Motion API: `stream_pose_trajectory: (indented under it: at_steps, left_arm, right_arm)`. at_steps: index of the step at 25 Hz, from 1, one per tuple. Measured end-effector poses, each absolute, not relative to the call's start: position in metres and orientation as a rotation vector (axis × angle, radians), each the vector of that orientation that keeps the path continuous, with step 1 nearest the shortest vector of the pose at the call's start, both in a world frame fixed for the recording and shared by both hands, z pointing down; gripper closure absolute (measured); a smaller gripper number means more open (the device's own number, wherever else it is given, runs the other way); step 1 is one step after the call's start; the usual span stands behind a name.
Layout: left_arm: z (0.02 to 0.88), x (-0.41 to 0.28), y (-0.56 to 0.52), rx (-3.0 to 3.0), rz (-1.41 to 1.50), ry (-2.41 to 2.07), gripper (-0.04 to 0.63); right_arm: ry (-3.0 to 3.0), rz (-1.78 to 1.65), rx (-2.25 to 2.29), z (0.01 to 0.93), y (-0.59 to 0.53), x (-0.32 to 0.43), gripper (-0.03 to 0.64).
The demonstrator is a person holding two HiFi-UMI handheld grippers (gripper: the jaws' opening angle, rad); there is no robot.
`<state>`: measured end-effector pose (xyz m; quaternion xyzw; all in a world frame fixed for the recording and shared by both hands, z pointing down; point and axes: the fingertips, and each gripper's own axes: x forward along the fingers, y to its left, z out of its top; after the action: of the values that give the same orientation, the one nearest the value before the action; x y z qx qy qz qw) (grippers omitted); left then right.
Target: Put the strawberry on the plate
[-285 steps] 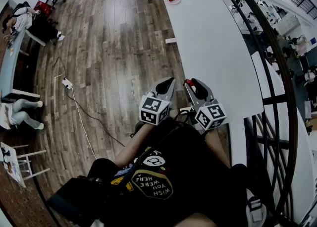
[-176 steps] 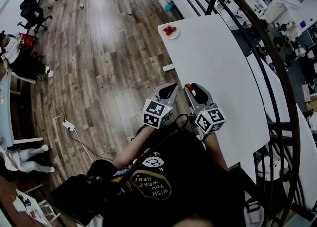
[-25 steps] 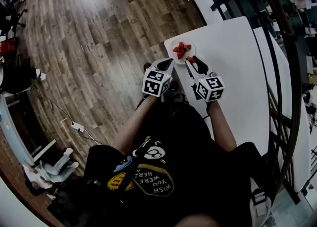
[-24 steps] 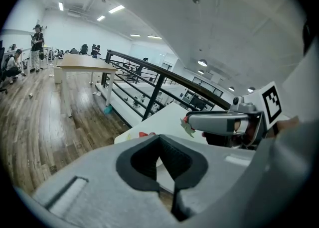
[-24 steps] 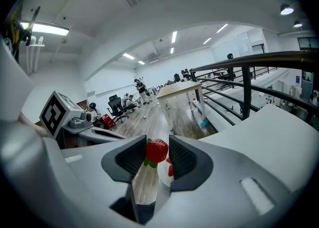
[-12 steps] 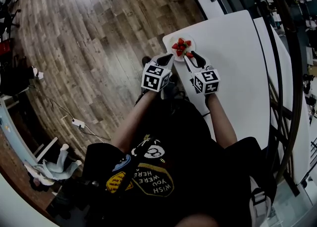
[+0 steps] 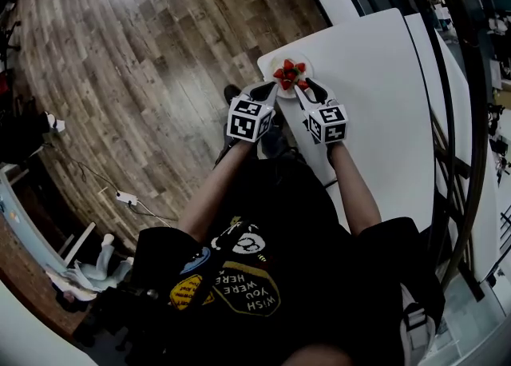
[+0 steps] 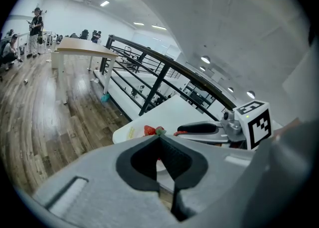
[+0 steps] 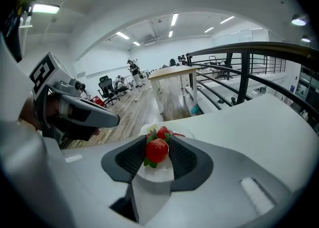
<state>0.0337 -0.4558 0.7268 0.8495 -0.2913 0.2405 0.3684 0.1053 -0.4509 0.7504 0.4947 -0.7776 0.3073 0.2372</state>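
A white plate with several strawberries sits at the near corner of the white table. My right gripper is shut on one more strawberry, gripped by its sides between the dark pads and held at the plate's near rim. In the right gripper view the plate and its strawberries lie just beyond the jaws of the right gripper. My left gripper hangs beside the plate's left edge with its jaws together and nothing in them. In its own view, beyond the left gripper, are the plate and the right gripper.
Wooden floor spreads to the left of the table. A dark metal railing runs along the table's right side. More desks, chairs and people stand far off in the room.
Both grippers have come forward to the plate. The held strawberry, a little short of the plate a second ago, is now at its near rim.
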Motion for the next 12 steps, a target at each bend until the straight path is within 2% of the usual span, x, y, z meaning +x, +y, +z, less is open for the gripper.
stream_pose_trajectory:
  at_steps: [12]
  left_arm:
    - [0.739, 0.029, -0.462, 2.15, 0.633, -0.703, 0.594]
  right_arm:
    - [-2.019, 0.803, 1.321, 0.794, -0.454, 0.111, 0.47]
